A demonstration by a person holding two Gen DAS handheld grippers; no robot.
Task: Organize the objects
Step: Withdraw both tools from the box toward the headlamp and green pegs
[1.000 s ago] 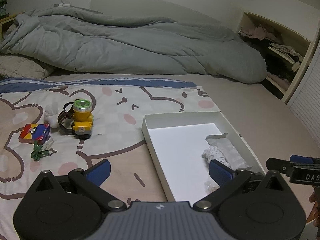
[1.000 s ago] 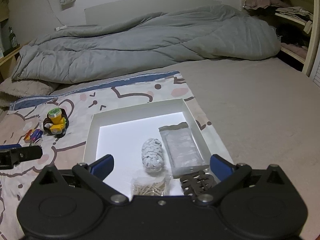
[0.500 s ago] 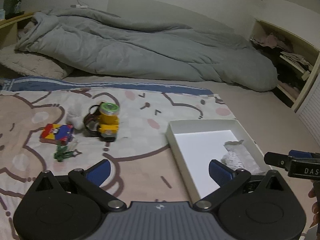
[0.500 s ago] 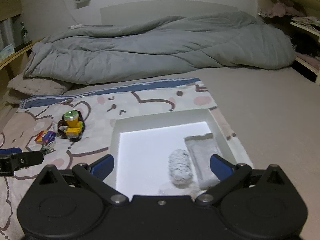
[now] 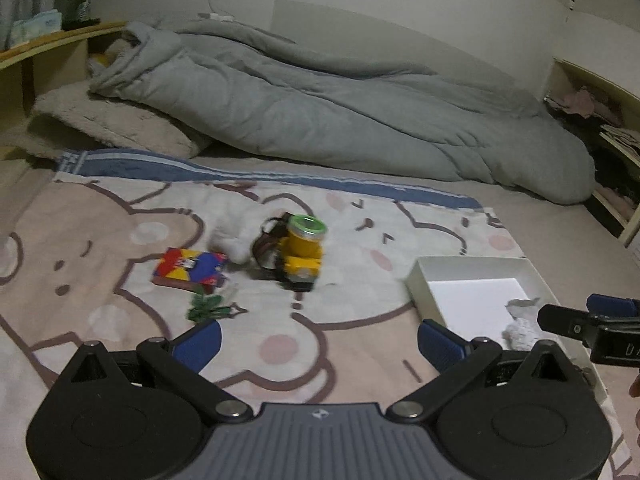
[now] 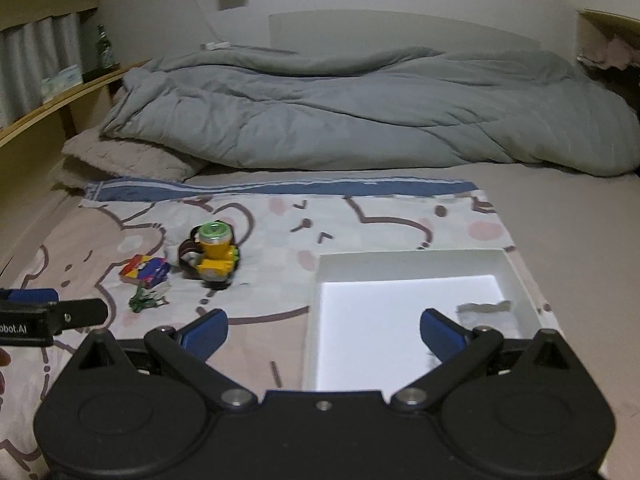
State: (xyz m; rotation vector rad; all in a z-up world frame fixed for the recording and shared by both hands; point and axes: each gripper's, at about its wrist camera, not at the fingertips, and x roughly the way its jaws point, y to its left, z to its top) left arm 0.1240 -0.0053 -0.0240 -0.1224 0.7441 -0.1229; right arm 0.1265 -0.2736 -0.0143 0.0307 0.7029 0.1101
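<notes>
On the cartoon-print sheet (image 5: 120, 216) were counted: one yellow headlamp (image 5: 301, 256), one multicoloured card box (image 5: 188, 267), one green toy figure (image 5: 208, 307), one white fluffy item (image 5: 230, 240). One white tray (image 6: 408, 258) held one grey packet (image 6: 486, 312). One bottle (image 5: 78, 2) stood on the shelf.

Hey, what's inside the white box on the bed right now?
The white box holds a grey packet and a white knitted bundle. The right hand-held gripper covers its near end.

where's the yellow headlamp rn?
On the cartoon blanket, left of the white box in both views. The headlamp sits just right of the colourful card box.
</notes>
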